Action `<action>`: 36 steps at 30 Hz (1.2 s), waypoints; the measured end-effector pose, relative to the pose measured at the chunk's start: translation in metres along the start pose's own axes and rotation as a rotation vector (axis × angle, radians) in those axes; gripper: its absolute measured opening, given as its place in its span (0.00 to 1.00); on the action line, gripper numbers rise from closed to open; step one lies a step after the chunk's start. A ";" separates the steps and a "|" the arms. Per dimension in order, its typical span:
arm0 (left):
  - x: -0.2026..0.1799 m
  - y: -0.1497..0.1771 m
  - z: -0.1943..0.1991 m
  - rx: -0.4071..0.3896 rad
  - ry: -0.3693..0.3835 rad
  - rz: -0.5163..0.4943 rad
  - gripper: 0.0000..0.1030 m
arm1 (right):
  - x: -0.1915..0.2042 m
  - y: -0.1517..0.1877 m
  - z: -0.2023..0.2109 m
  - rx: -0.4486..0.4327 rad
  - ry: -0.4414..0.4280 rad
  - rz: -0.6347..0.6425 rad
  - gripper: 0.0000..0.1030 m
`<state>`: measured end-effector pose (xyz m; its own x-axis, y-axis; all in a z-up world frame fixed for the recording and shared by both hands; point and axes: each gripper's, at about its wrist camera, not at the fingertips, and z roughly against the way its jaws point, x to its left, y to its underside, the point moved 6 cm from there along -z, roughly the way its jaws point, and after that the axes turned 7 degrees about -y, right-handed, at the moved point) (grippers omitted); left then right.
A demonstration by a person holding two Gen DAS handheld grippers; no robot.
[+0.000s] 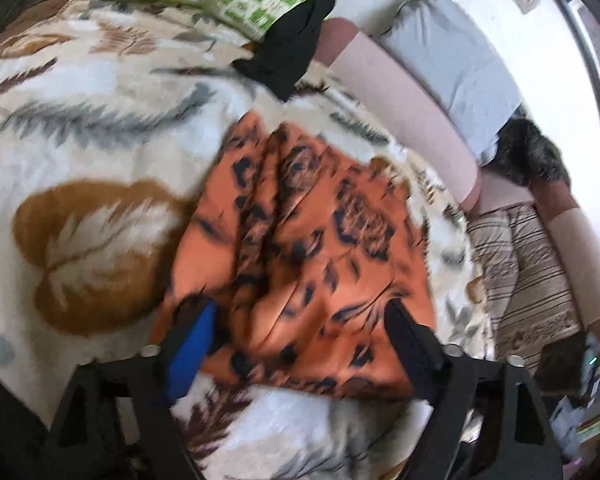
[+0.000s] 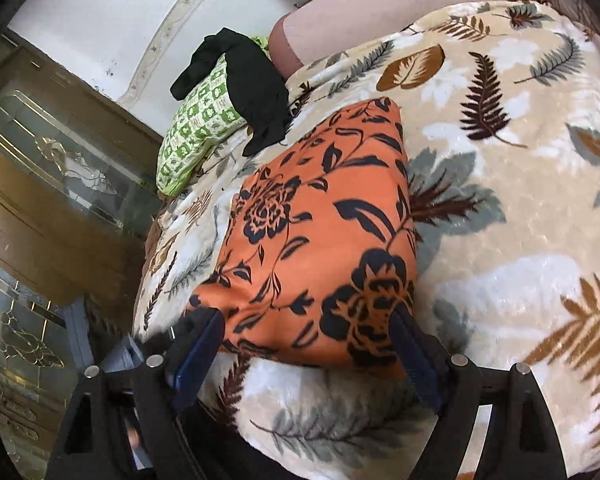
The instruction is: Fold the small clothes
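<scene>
Left wrist view: the left gripper (image 1: 300, 316) stands wide, holding nothing, over the orange floral garment (image 1: 300, 232) lying rumpled on the leaf-print blanket (image 1: 100, 128). It looks light, soft and slippery.

Right wrist view: the right gripper (image 2: 308, 324) gapes empty at the garment's near hem (image 2: 300, 344), probably the best place to pinch.

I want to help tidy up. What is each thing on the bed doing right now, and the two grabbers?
orange flowered cloth: folded, lying flat on the blanket.
black garment: crumpled, draped over the green one.
green patterned cloth: bunched near the bed's edge.
leaf blanket: spread over the bed.
left gripper: open, holding nothing.
right gripper: open, holding nothing.
</scene>
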<state>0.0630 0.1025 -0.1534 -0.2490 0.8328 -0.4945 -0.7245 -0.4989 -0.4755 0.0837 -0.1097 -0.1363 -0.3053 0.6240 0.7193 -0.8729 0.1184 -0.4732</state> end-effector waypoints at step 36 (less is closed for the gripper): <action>-0.026 0.029 -0.002 -0.256 -0.341 -0.489 0.18 | 0.104 -0.070 -0.231 0.663 0.646 0.419 0.79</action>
<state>0.0497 0.0662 -0.1561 -0.1497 0.9868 0.0619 -0.6403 -0.0491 -0.7666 0.2008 0.1256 -0.1462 -0.5426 0.8382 0.0543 -0.8378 -0.5356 -0.1058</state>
